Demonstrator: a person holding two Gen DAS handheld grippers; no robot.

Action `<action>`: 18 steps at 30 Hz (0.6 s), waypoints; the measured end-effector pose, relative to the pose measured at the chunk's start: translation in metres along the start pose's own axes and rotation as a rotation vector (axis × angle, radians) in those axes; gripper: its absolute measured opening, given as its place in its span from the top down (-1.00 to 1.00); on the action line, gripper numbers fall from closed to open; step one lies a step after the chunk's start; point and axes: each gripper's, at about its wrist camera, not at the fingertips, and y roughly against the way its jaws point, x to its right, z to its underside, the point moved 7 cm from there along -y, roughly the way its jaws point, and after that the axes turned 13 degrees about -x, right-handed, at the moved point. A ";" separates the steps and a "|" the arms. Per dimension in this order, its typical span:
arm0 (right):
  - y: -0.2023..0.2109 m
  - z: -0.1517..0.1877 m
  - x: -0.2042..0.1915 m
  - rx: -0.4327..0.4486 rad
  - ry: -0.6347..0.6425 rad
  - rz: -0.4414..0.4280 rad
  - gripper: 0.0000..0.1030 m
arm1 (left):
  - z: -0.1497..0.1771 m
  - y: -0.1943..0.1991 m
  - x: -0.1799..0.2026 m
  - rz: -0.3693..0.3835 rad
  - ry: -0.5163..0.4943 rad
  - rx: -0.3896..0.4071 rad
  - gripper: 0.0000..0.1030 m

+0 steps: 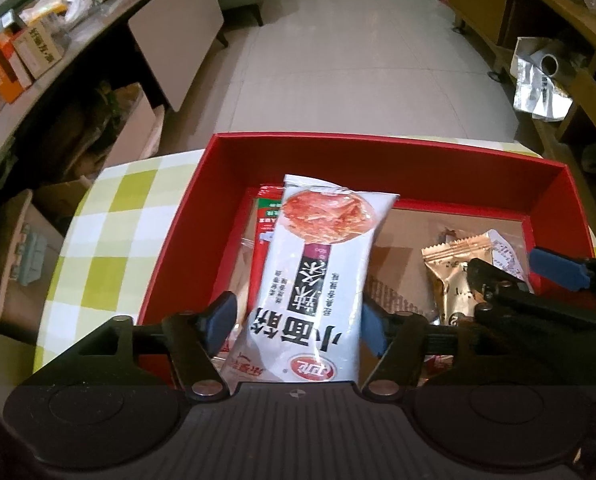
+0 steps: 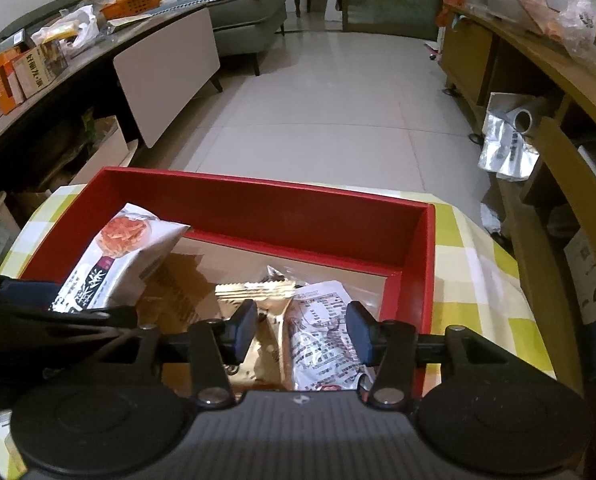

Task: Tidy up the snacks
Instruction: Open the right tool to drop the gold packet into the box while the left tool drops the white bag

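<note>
1. Left tongs point(image 1: 298, 322) apart, white pack point(image 1: 314, 280) between the pads, leaning on a red pack point(image 1: 267, 216) at the left of the red box point(image 1: 378, 148).
2. Right tongs point(image 2: 301, 334) apart over a gold pack point(image 2: 254, 292) and a printed pack point(image 2: 326, 340) at the box's right.
3. Risk: white pack, propped and not gripped, likely to slide or topple across the cardboard floor; lifting tongs could snag it.
4. Writing: large black Chinese characters on the white pack, red oval logo; too small elsewhere.

A green-and-white checked cloth point(image 2: 474, 264) covers the desk. Beyond the desk lies pale tiled floor point(image 2: 322, 120). Left of the floor stand a grey sofa point(image 2: 250, 16) and orange boxes point(image 2: 4, 80); right of it, silver foil bags point(image 2: 506, 148).
</note>
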 end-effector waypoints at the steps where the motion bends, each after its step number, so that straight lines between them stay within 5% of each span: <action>1: 0.001 0.000 0.001 0.004 -0.001 0.004 -0.26 | 0.000 0.000 -0.001 -0.001 0.000 0.001 -0.46; 18: 0.029 -0.002 0.004 0.055 0.001 0.057 -0.43 | 0.002 0.018 -0.005 0.022 0.001 0.040 -0.67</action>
